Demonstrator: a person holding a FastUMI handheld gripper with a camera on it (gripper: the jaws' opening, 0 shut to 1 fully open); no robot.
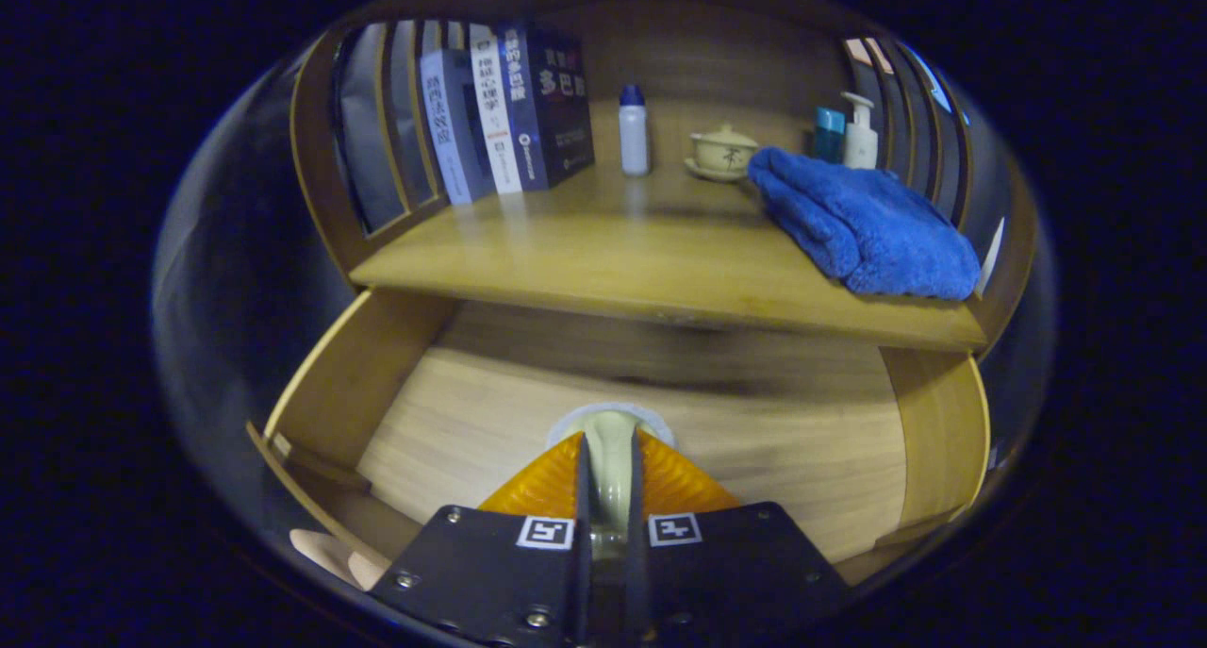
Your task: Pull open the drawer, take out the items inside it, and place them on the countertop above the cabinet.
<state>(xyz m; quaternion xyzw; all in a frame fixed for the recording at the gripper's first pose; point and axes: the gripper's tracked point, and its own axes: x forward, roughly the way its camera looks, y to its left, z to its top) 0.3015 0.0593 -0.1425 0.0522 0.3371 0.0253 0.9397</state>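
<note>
The wooden drawer (351,376) stands pulled open below the countertop (603,257). My gripper (610,435) hovers over the drawer floor, shut on a pale cream ceramic piece (610,478) with a rounded end that sticks out just past the fingertips. Its narrow body runs back between both fingers, which hide the rest of it. The drawer floor around the fingers shows bare wood. Its back part lies in shadow under the countertop.
On the countertop stand several books (509,110) at the back left, a white bottle with a blue cap (634,131), a lidded cream teacup on a saucer (722,151), a folded blue towel (863,224) on the right, and a pump bottle (859,134) behind it.
</note>
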